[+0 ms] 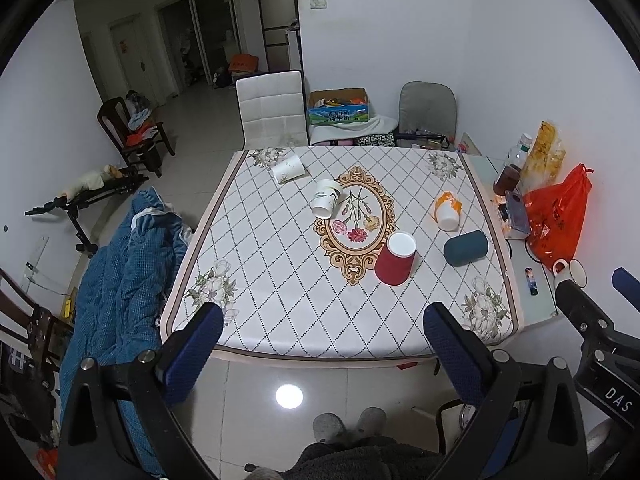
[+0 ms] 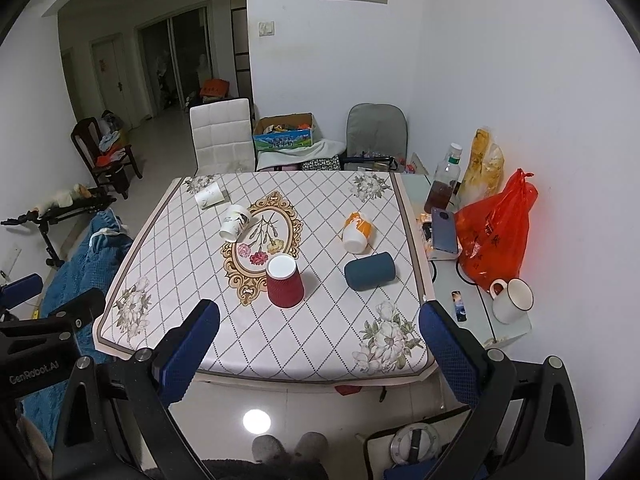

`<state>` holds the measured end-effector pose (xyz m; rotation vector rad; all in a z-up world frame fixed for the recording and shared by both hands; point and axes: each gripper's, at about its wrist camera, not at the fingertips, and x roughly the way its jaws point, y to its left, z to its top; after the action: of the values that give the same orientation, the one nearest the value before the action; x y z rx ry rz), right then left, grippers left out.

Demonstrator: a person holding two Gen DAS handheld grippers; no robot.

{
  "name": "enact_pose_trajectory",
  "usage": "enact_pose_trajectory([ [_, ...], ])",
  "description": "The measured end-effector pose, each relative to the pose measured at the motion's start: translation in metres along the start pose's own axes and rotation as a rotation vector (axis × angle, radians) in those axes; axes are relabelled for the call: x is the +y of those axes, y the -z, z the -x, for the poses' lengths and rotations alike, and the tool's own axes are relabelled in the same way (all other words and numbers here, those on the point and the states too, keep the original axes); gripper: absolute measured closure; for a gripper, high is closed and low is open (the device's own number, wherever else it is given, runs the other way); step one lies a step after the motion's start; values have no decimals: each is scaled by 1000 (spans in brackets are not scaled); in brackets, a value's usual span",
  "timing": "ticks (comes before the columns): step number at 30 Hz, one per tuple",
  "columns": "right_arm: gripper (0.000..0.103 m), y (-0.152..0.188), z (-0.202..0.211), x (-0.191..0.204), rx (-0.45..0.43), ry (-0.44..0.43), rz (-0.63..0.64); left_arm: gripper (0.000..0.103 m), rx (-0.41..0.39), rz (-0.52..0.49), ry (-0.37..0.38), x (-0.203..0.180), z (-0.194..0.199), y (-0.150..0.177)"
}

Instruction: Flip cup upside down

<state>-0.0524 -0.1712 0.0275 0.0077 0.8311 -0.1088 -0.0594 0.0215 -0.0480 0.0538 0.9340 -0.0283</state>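
Blue pads of the left gripper (image 1: 323, 344) fill the foreground of the left view, spread wide and holding nothing, hanging over the table's (image 1: 280, 320) near edge. Beyond them the red cup (image 1: 395, 259) stands upside down beside the medallion, the teal cup (image 1: 466, 248) on its side just right of it, the orange cup (image 1: 448, 211) tipped behind.

Over to the right view: the right gripper (image 2: 319, 336) is also spread apart and empty, short of the table. Red cup (image 2: 285, 282) mouth-down, well clear of the fingers; two white cups (image 2: 235, 222) lie toppled far left.
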Motion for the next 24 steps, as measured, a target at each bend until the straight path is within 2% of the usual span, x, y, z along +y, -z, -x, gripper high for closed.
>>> enact_pose_trajectory([
  [24,1,3,-1,4,10,-21,4,1,9,6,0,-1,2,9],
])
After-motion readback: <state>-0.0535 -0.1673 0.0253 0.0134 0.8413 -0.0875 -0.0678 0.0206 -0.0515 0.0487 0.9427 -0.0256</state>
